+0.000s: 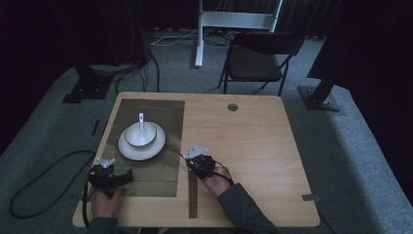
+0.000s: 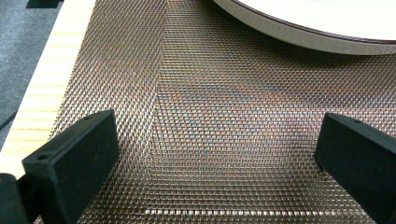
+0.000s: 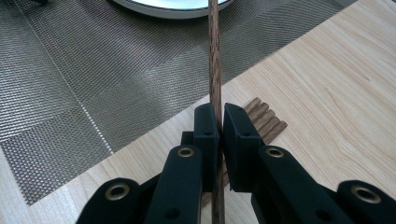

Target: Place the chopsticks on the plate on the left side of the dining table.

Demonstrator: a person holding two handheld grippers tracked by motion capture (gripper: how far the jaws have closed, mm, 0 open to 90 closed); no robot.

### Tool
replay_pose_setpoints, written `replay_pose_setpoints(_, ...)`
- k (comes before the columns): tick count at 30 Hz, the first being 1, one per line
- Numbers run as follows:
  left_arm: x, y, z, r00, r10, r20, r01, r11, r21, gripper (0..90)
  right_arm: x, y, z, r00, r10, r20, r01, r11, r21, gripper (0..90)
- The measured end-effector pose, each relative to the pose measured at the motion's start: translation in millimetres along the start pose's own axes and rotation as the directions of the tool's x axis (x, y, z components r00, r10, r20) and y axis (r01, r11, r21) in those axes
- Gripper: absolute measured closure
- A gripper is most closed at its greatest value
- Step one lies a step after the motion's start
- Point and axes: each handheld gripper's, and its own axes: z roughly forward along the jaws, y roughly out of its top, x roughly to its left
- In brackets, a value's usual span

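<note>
On a wooden table (image 1: 253,141), the right gripper (image 3: 219,122) is clenched on a single brown chopstick (image 3: 214,60) that slants out over the woven placemat (image 1: 160,170) toward the white plate (image 1: 127,152), above a bundle of chopsticks (image 3: 266,119), while the left gripper (image 2: 217,154) rests on the placemat, jaws released and empty.

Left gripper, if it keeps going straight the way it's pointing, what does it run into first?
Probably the plate. The left gripper, jaws open, points along the woven mat toward the plate's rim, with bare mat between. How high it rides above the mat is unclear, so it may scrape the mat first.
</note>
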Motion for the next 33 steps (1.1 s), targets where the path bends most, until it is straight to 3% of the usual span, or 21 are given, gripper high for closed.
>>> replay_pose_setpoints(13,0.0,0.0,0.0,1.0000,0.000,0.000,0.000,1.0000,0.000,0.2,9.5,0.1,4.3,0.9994,-0.027,-0.023,0.027,1.000,-0.003,84.4)
replay_pose_setpoints(18,0.0,0.0,0.0,1.0000,0.000,0.000,0.000,1.0000,0.000,0.2,13.7,0.7,5.7,0.9972,-0.066,-0.036,0.066,0.998,-0.002,84.4)
replay_pose_setpoints(33,0.0,0.0,0.0,1.0000,0.000,0.000,0.000,1.0000,0.000,0.2,23.1,3.9,10.3,0.9924,-0.108,-0.060,0.108,0.994,-0.002,84.4)
